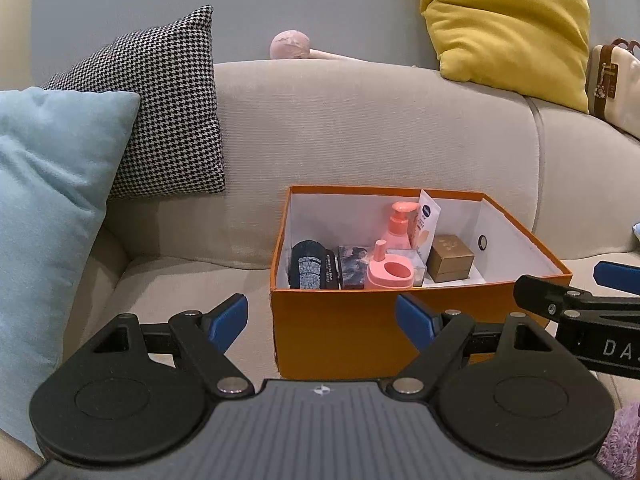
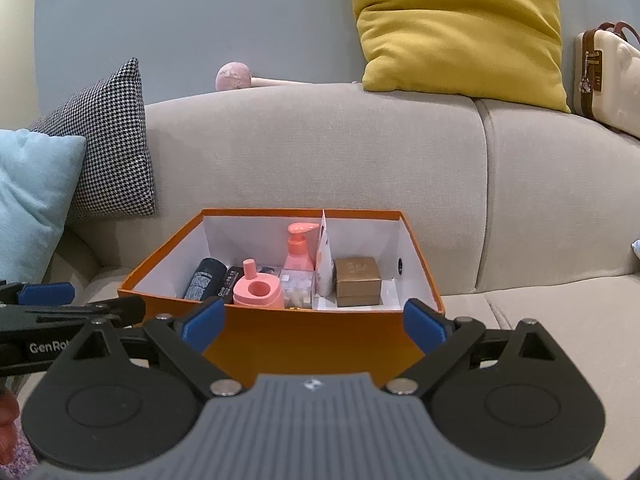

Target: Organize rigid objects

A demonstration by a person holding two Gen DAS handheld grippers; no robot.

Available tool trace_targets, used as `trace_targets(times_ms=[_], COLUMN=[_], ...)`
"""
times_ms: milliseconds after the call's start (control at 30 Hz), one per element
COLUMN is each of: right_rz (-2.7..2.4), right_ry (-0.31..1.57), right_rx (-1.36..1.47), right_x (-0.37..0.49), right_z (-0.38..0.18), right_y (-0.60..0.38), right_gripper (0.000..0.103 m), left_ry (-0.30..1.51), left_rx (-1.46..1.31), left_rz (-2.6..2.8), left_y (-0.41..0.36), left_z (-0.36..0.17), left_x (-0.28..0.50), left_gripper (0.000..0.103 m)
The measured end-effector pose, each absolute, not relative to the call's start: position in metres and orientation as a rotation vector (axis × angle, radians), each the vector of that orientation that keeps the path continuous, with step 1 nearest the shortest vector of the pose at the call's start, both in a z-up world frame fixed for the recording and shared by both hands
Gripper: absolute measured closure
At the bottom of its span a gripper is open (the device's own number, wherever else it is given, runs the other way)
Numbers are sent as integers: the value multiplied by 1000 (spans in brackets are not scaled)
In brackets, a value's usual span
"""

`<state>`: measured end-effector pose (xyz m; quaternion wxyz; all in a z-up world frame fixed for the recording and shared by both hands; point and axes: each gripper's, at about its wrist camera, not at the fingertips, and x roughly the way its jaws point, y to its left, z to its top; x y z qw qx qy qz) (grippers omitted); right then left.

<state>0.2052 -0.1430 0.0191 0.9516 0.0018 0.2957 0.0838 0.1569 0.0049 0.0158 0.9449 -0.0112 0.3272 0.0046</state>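
Both grippers hovering empty near the cam, side by side. Left gripper (image 1: 322,322) w/ jaws spread wide, gripping nothing; right gripper (image 2: 314,326) same, released, nothing btwn pads. Both sitting just in front of orange box (image 2: 312,344), not touching it.

Box resting on grey sofa (image 2: 320,160) seat, long axis running left-right, open top facing up. Holding items already: dark can (image 2: 204,278) lying down, axis pointing front-to-back; coral cup (image 2: 258,294) w/ opening up; pump bottle (image 2: 299,248) standing upright, nozzle pointing right; white pouch (image 2: 325,268) leaning upright; gold box (image 2: 357,282) sitting flat in right section.

Judging step: looking like late stage, most stuff packed, no loose item visible in front. Next move prob needing a search for any remaining object outside frame, or pulling back.

Farther back: houndstooth pillow (image 1: 160,112), yellow pillow (image 2: 460,24).
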Motion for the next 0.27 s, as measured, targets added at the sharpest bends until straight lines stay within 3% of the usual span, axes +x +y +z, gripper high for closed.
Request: trace_targets(times_ms=[267], right_rz=[172], right_ry=[604], right_rx=[-8], right_x=[205], right_z=[18], right_y=[-141], right_gripper=[7], left_ry=[669], left_rx=[-31], left_rz=[7], left_y=[7], left_z=[15], left_x=[156], left_gripper=[5])
